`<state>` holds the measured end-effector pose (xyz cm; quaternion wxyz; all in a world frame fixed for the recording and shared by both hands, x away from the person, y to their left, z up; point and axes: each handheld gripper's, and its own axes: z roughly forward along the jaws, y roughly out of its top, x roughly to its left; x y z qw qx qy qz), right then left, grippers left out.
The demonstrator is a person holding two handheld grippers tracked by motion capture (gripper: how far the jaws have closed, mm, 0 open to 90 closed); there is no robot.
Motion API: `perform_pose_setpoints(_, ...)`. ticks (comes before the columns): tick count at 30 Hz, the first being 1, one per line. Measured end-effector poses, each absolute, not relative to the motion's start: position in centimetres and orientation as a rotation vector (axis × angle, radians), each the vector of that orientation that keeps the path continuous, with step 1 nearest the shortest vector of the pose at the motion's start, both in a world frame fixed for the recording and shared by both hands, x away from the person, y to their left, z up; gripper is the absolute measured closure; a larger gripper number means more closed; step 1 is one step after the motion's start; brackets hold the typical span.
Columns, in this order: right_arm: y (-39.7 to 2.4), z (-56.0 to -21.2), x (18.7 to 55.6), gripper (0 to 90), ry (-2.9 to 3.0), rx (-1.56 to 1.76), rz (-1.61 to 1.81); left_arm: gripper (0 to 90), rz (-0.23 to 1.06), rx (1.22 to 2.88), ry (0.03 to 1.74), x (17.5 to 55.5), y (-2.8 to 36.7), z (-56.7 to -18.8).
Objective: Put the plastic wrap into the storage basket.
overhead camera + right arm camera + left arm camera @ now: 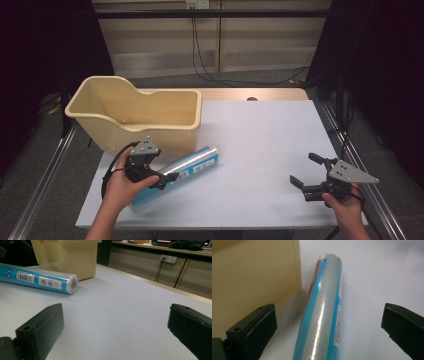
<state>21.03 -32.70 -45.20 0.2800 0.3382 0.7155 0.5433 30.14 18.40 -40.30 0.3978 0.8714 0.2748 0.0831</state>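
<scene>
Grasp approach: left claw (159, 176) spread wide, straddling blue wrapped roll (185, 170), no contact; roll flat on desk (260, 150) beside beige tub (135, 112). Right claw (305, 172) agape, idle, well apart. Next, likely: close on roll, lift

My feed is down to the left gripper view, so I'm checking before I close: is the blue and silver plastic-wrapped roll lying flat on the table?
Observer: Yes. In the high view the blue and silver plastic-wrapped roll lies flat on the white table.
Operator: Where is the right gripper?
Observer: The right gripper is open near the table's right edge, apart from the roll.
Operator: Anything in the beige plastic tub?
Observer: The beige plastic tub looks empty from above.
</scene>
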Motion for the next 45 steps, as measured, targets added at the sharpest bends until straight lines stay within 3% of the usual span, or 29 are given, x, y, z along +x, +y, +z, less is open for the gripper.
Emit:
perform_pose_setpoints(18,-32.6,-45.2,21.0,0.2,1.944,0.879,1.437,0.1,0.066,2.634,0.682,32.7,14.2,-41.6)
perform_pose_setpoints(32,-32.7,-45.2,21.0,0.3,1.955,0.884,1.436,11.1,-0.026,2.787,0.656,33.9,12.8,-43.2)
perform_pose_setpoints(45,-32.5,-45.3,21.1,0.5,1.979,0.874,1.423,22.0,-0.035,2.818,0.654,34.5,12.5,-44.3)
